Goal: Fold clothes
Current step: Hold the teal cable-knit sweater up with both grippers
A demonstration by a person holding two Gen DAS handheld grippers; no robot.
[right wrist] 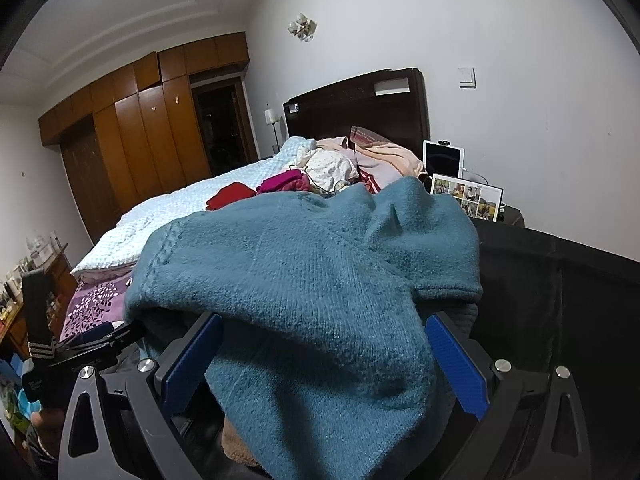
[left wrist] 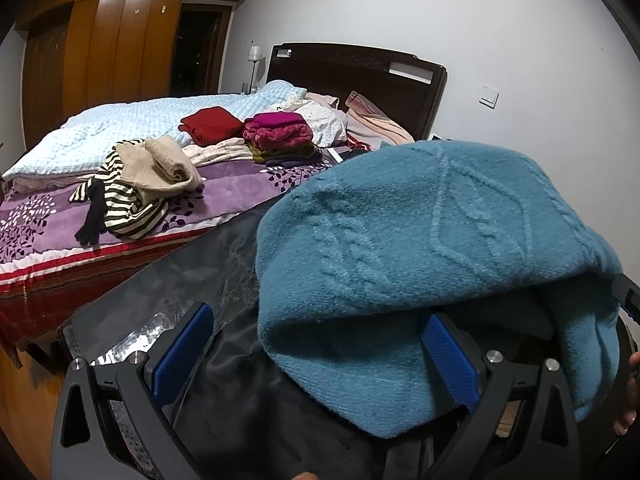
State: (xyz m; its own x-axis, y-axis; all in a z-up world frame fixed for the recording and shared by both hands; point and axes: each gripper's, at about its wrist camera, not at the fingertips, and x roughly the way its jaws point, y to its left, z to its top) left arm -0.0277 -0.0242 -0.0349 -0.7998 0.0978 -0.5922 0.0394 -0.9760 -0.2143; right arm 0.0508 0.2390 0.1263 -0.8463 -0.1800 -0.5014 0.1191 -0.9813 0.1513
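Note:
A teal knitted sweater (left wrist: pixel 420 232) lies bunched on a dark cloth-covered surface (left wrist: pixel 168 280) beside the bed. My left gripper (left wrist: pixel 316 360) is open; the sweater's folded edge drapes over its right pad (left wrist: pixel 448 360), while the left pad (left wrist: pixel 184 356) is bare. In the right wrist view the same sweater (right wrist: pixel 304 272) spills down between the wide-apart pads of my right gripper (right wrist: pixel 324 364), which is open too. The left gripper's black body (right wrist: pixel 80 344) pokes under the sweater's left edge.
On the bed (left wrist: pixel 224 196) lie a striped garment with a beige sweater (left wrist: pixel 160 164), a black glove (left wrist: pixel 94 216), a folded red item (left wrist: pixel 212 124) and a magenta pile (left wrist: pixel 280 132). A photo frame (right wrist: pixel 466 196) and a tablet (right wrist: pixel 442 158) stand by the headboard. A wardrobe (right wrist: pixel 140 152) stands at the far left.

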